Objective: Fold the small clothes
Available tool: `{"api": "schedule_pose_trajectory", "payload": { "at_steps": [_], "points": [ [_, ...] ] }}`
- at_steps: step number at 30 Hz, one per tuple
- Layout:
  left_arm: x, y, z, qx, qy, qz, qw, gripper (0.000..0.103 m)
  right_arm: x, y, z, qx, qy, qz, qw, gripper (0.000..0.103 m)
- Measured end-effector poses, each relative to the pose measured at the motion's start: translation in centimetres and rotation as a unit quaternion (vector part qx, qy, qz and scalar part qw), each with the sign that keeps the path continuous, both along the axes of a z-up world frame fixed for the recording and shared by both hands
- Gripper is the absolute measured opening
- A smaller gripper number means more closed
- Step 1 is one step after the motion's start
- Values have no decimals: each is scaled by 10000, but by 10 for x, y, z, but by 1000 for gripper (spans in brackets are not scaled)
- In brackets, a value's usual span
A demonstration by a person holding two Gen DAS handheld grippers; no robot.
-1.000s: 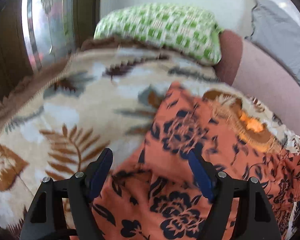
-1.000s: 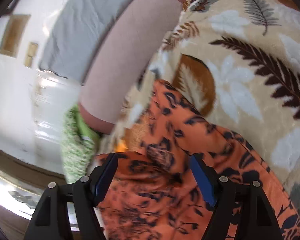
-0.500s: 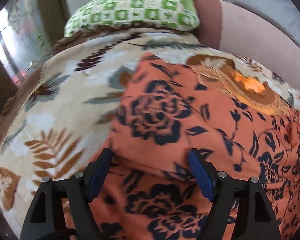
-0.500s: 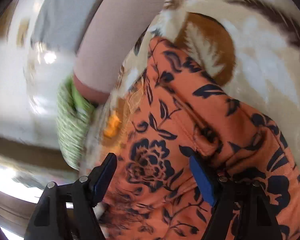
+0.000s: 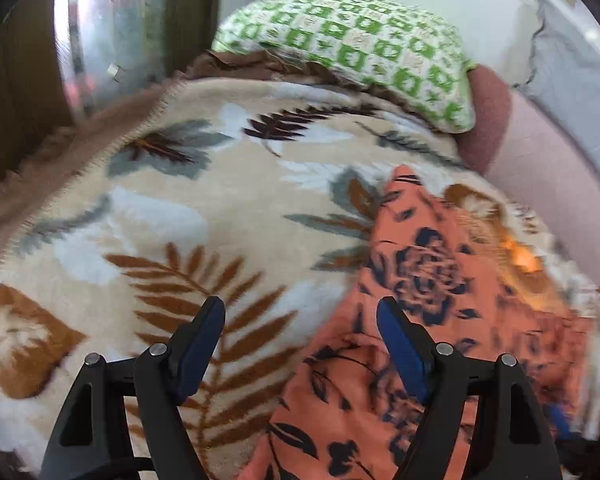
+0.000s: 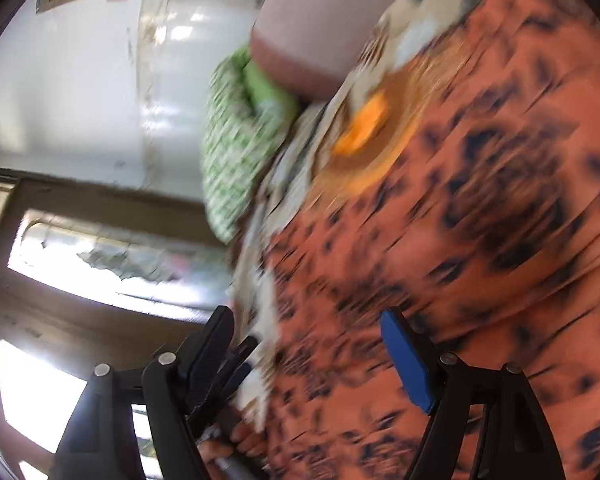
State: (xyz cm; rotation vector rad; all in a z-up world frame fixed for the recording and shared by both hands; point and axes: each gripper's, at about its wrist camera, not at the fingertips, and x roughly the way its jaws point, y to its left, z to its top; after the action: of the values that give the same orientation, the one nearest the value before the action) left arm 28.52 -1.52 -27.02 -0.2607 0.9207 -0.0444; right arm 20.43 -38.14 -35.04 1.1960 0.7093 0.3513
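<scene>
Orange floral garment [image 5: 440, 280] stretching right of spread, empty left gripper [image 5: 300, 344]; under likewise spread, empty right gripper [image 6: 308, 356].

No readable text, label, brand, number or sign in either view.

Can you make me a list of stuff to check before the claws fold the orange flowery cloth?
1. Left claw open and empty: ok, its blue pads are apart with nothing pinched.
2. Right claw open and empty: ok, pads apart over the cloth.
3. Orange flowery cloth lying on the leaf blanket: ok.
4. Cloth spread flat: not ok, there are rumples near the left claw.
5. Left claw lined up with the cloth edge: ok, the edge sits between its pads.
6. Clear picture from the right claw: not ok, it is very blurry.
</scene>
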Motion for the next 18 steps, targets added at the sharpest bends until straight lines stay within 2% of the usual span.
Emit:
{"api": "schedule_pose_trajectory", "payload": {
  "at_steps": [2,3,4,6,9,11,12,15,18],
  "points": [
    [1,7,-2,-615,96,-254,9977,61,4,20,-3,74,-14,208,9998,78],
    [3,12,-5,-1047,191,-400,9935,40,4,30,-8,94,27,293,9995,78],
    [4,16,-9,-1635,336,-573,9843,27,3,33,-11,149,61,326,9993,78],
    [6,19,-15,-2217,471,-708,9714,25,5,42,-22,392,157,346,9985,77],
    [7,12,-15,-2539,452,-929,9617,22,10,43,-31,440,207,231,9985,75],
    [11,0,-20,-3008,593,-1259,9435,22,9,42,-32,423,185,152,9988,75],
    [15,-2,-23,-3112,690,-1308,9388,22,8,40,-33,404,174,121,9990,75],
    [21,-10,-35,-3328,934,-1159,9312,22,17,43,-30,255,172,92,9995,75],
    [24,-13,-49,-3380,1278,-906,9280,22,17,42,-27,113,170,98,9997,75]
  ]
}}
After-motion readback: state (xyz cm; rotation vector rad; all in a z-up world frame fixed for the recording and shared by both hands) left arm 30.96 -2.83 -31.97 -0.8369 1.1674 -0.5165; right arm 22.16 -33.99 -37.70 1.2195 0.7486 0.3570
